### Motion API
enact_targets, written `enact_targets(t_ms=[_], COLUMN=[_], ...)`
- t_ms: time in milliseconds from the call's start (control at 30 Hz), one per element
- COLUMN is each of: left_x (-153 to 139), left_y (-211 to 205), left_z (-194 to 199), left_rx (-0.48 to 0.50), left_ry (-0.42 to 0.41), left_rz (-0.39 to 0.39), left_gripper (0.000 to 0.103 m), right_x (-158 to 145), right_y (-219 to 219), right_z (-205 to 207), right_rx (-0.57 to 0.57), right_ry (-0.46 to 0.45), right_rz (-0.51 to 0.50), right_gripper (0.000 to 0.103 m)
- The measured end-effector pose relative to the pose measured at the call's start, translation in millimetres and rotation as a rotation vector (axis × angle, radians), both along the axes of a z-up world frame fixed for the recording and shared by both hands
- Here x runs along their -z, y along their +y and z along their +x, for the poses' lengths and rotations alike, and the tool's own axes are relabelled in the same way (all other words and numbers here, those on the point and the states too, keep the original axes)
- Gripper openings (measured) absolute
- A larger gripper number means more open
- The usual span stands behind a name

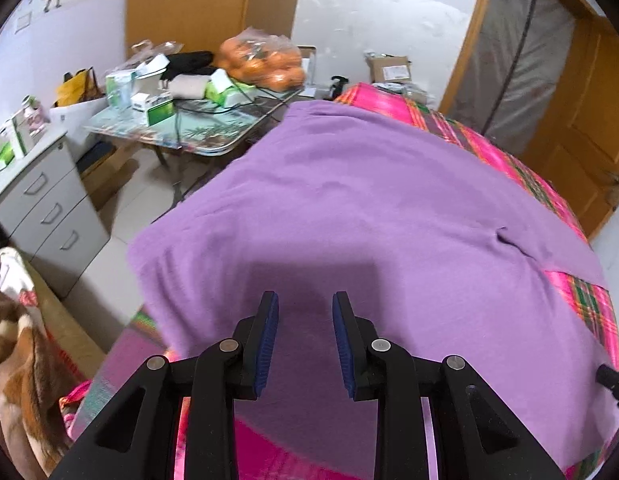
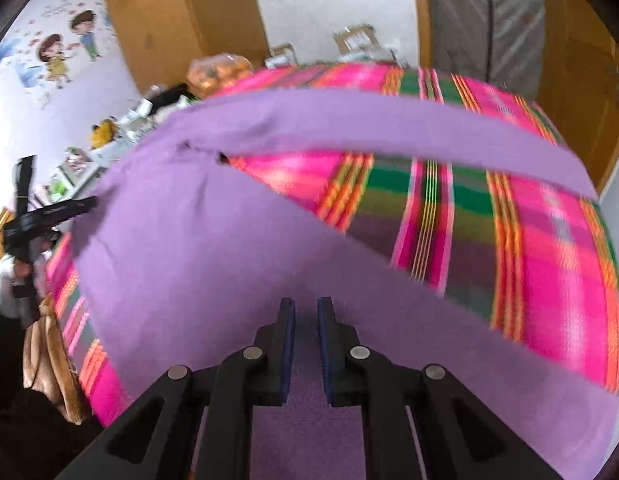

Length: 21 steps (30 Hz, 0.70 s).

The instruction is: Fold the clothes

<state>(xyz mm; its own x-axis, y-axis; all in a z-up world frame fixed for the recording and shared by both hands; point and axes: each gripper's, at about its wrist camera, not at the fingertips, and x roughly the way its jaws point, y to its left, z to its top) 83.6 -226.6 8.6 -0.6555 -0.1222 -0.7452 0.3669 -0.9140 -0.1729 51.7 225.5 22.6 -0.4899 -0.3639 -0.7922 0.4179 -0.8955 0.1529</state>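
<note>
Purple knit garment (image 1: 369,208) lies spread flat on the pink-and-green plaid bedcover (image 1: 589,300) — cover exposed along its right and far edges. One long sleeve (image 2: 389,128) runs out to the right across the cover, apart from the body, a wedge of cover between them. Left gripper (image 1: 305,300) above the garment's near part; right gripper (image 2: 306,308) likewise, further right. Beyond the bed's far-left corner: glass-topped table (image 1: 213,136), with a clear bag of oranges (image 1: 265,60) and green-and-white cartons (image 1: 157,106) on it. Left of the table, grey three-drawer cabinet (image 1: 49,208). Wooden door (image 1: 581,152) at far right.
</note>
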Motion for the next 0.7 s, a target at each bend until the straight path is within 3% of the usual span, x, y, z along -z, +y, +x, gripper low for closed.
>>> enact_targets(t_ms=[200,300,467,700], left_x=[4.2,5.4,6.1,-2.7], left_y=[-3.0,6.7,16.4,23.1], left_z=[4.2,2.5,-1.5,0.1], left_rx=[0.008,0.033,0.054,0.074], left_ry=[0.013,0.012,-0.008,0.019], left_rz=[-0.049,-0.096,-0.153,-0.03], left_gripper=[0.03,0.044,0.05,0.05], right_x=[7.1,7.9,3.3,3.3], right_y=[5.1,9.5,14.6,38.2], right_z=[4.5,4.9,8.9,18.9], right_rx=[0.063,0.085,0.099,0.189], right_ry=[0.014,0.02,0.023,0.054], right_rz=[-0.019,-0.056,-0.066,-0.073], right_gripper=[0.008,0.008,0.007,0.005])
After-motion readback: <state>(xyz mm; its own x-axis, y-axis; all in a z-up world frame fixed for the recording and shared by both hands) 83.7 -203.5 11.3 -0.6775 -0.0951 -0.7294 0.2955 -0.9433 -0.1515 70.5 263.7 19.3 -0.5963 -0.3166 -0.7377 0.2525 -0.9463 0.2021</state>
